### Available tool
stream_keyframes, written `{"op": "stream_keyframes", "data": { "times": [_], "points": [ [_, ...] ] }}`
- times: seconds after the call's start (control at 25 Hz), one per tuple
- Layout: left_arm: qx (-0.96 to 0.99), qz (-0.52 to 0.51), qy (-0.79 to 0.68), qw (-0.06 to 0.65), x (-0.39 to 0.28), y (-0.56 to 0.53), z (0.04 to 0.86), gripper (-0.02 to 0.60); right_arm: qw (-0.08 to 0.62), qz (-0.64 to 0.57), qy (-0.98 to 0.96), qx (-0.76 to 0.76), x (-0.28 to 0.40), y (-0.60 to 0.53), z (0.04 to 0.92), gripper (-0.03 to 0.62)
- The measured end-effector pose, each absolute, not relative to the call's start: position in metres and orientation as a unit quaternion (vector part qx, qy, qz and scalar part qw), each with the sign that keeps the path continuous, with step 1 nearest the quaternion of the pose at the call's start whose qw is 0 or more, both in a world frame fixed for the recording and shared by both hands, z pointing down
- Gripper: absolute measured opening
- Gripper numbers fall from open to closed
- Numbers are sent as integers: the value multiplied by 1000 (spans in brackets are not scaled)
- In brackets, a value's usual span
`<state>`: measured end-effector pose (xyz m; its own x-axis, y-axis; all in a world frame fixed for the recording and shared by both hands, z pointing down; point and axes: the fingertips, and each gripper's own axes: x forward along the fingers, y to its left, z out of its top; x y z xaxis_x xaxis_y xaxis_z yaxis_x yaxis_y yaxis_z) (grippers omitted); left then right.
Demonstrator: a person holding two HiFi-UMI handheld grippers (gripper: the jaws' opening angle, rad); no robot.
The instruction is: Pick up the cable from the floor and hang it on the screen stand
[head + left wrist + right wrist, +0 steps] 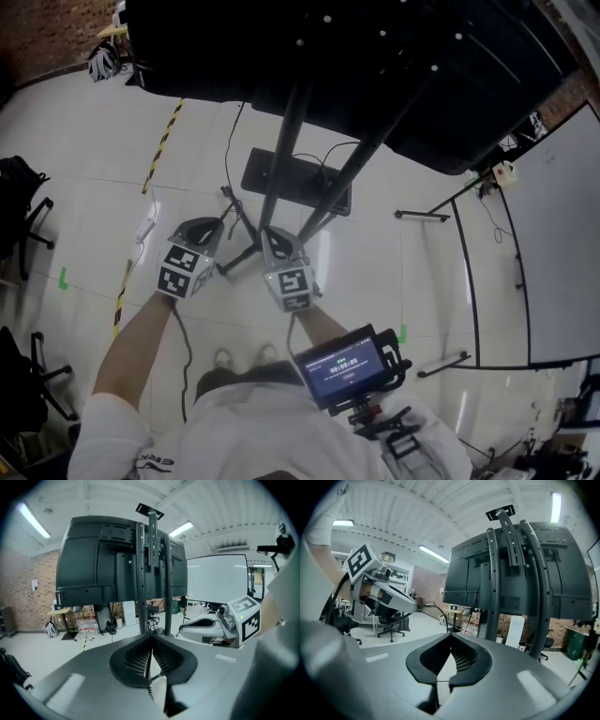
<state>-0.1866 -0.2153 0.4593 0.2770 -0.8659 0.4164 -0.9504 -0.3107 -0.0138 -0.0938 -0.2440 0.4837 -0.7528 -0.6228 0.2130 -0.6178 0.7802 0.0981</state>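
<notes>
Both grippers are held up side by side facing the black screen stand [281, 150], whose uprights [152, 573] [506, 573] carry the dark back of the screen [98, 564]. My left gripper [223, 221] [150, 637] is shut on the thin black cable [148, 665], which runs down between its pads. From there the cable [433, 605] arcs across to the tip of my right gripper [266, 230] [450, 634], which is shut on it. A loose length of cable [184, 352] hangs down beside the left forearm.
The stand's black base plate [295, 183] and splayed legs sit on the pale floor below the grippers. A whiteboard on a frame [562, 244] stands at the right, with office chairs [23, 220] at the left. Yellow-black tape [161, 145] runs along the floor.
</notes>
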Motion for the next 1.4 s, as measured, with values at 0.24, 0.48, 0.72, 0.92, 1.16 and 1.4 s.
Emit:
{"op": "stream_keyframes", "data": {
  "times": [0.24,0.48,0.72,0.92,1.16,1.4],
  "points": [
    [805,158,-569,52,-173,-214,371,18,98,-50,-937,332,-89,-246,421,15],
    [815,145,-560,-7,-160,-209,315,18,86,-67,-929,353,-84,-262,390,30],
    [829,123,-544,-41,-141,-199,271,18,100,-63,-927,356,-82,-266,392,84],
    [836,108,-533,-69,-129,-193,238,18,113,-48,-923,364,-77,-271,405,95],
    [846,96,-518,-80,-117,-185,217,18,121,-22,-923,365,-77,-278,418,104],
    [850,88,-511,-94,-113,-177,203,18,119,-15,-920,373,-79,-279,426,86]
  ]
}}
